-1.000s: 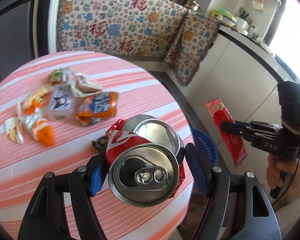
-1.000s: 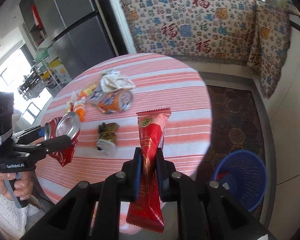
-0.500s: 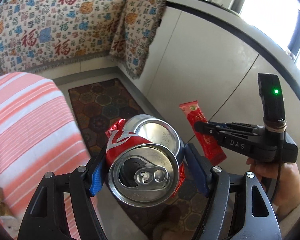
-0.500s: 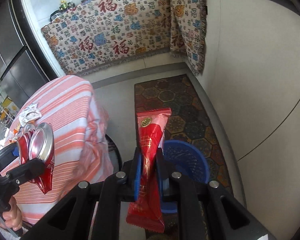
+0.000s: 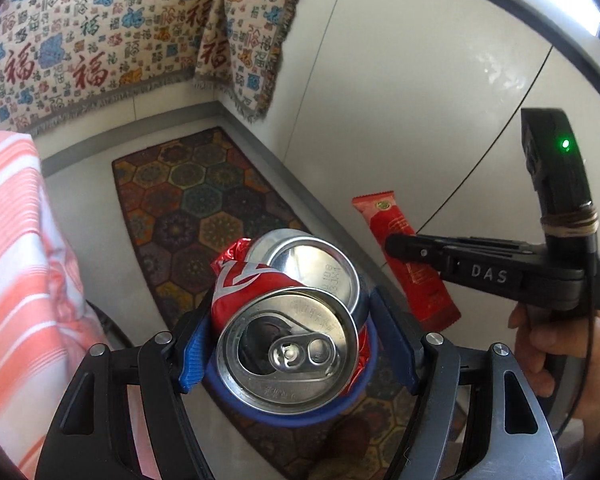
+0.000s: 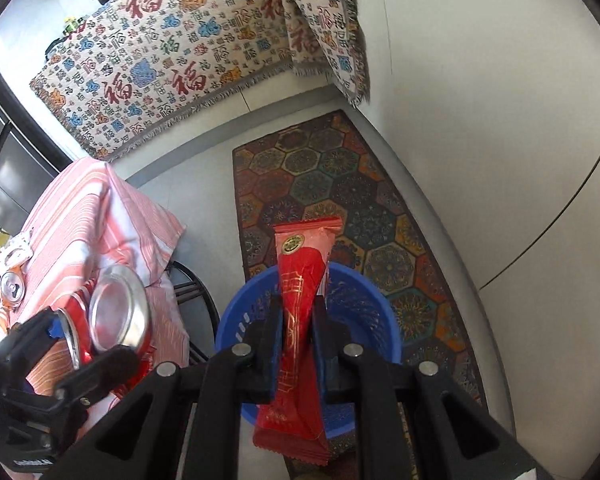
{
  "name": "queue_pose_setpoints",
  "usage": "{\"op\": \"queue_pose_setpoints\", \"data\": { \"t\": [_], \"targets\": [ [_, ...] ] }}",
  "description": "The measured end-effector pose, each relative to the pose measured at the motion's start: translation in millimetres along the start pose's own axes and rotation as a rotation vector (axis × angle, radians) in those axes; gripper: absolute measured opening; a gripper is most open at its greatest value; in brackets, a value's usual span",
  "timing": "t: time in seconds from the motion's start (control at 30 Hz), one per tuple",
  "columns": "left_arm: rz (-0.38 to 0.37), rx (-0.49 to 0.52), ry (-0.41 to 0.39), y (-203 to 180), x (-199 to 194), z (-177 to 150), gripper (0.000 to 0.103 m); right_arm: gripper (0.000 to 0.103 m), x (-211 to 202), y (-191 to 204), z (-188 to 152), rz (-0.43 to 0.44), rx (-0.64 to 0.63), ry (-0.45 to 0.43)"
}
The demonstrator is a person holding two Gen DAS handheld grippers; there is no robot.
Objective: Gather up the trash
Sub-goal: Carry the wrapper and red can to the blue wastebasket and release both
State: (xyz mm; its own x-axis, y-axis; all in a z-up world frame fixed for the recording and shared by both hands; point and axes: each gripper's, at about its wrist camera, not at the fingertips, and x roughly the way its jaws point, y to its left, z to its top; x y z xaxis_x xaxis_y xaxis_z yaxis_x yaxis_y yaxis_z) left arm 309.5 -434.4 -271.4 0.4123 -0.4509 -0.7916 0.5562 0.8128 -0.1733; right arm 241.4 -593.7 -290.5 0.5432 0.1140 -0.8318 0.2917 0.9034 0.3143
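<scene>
Left tongs (image 5: 288, 336) are clamped on a crushed red can (image 5: 288, 332) — folded over, so both the lid with its pull tab and the bare base face my camera. Blue pads press its sides, jaws standing fairly wide around it. In the right view the same can (image 6: 112, 316) sits low at left, in front of the striped cloth.

Right tongs (image 6: 298, 320) are pinched nearly shut on a red wrapper (image 6: 300, 304), gripped about mid-length; the top end with the green-gold seal sticks up past the tips, the bottom end hangs below the jaws. From the left camera the wrapper (image 5: 404, 264) shows at right, held by the black tongs with my hand (image 5: 556, 344) on the grip.

Blue basket (image 6: 364, 308) stands on the floor directly beneath the wrapper, partly on the patterned rug (image 6: 340, 188). In the left view only a strip of blue rim (image 5: 284, 420) shows under the can — the can is over the basket, not touching it as far as I can see.

The counter with the pink-striped cloth (image 6: 84, 208) is off to the left, and more trash lies on it, including another can (image 6: 12, 288). A patterned throw (image 6: 172, 56) hangs along the back.
</scene>
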Motion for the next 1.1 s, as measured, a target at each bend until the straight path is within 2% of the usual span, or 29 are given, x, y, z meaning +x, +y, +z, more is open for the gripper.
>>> {"op": "queue_pose_setpoints", "data": {
  "t": [0.13,0.17,0.2,0.23,0.27,0.4,0.5,0.63,0.83,0.93,1.07,1.1],
  "targets": [
    [0.0,0.03,0.018,-4.8,18.0,-2.7,0.075,0.016,8.5,-10.4,0.3,0.01,0.028,0.006],
    [0.003,0.035,0.026,-5.3,22.7,-3.1,0.079,0.017,10.4,-12.4,0.8,0.01,0.035,0.003],
    [0.006,0.036,0.032,-6.7,26.2,-2.8,0.082,0.022,13.1,-11.6,1.5,0.008,0.042,0.006],
    [0.008,0.036,0.034,-6.8,30.0,-2.3,0.089,0.032,14.4,-12.8,1.6,0.013,0.049,0.01],
    [0.012,0.034,0.03,-6.2,31.3,-2.4,0.092,0.037,14.3,-13.8,1.5,0.015,0.056,0.008],
    [0.013,-0.002,0.025,-0.2,27.1,-0.6,0.092,0.038,8.6,-19.4,2.8,0.018,0.073,-0.015],
    [0.008,-0.035,0.005,6.1,8.2,-0.3,0.092,0.038,-1.0,-19.9,3.9,-0.007,0.074,-0.054],
    [0.004,-0.046,-0.031,11.8,-36.6,-10.9,0.092,0.038,-18.4,-7.0,5.9,-0.042,0.03,-0.124],
    [0.027,-0.042,-0.045,17.7,-107.5,-59.8,0.094,0.038,-38.6,28.8,6.8,-0.081,-0.072,-0.207],
    [0.07,-0.049,-0.037,30.1,-136.7,-91.3,0.094,0.038,-47.6,53.8,5.8,-0.074,-0.119,-0.238],
    [0.154,-0.113,-0.032,66.3,-172.6,-131.4,0.094,0.039,-59.6,97.3,0.0,-0.038,-0.185,-0.273],
    [0.179,-0.128,-0.036,75.5,-180.6,-139.0,0.094,0.042,-62.8,108.6,-3.2,-0.022,-0.198,-0.282]
  ]
}}
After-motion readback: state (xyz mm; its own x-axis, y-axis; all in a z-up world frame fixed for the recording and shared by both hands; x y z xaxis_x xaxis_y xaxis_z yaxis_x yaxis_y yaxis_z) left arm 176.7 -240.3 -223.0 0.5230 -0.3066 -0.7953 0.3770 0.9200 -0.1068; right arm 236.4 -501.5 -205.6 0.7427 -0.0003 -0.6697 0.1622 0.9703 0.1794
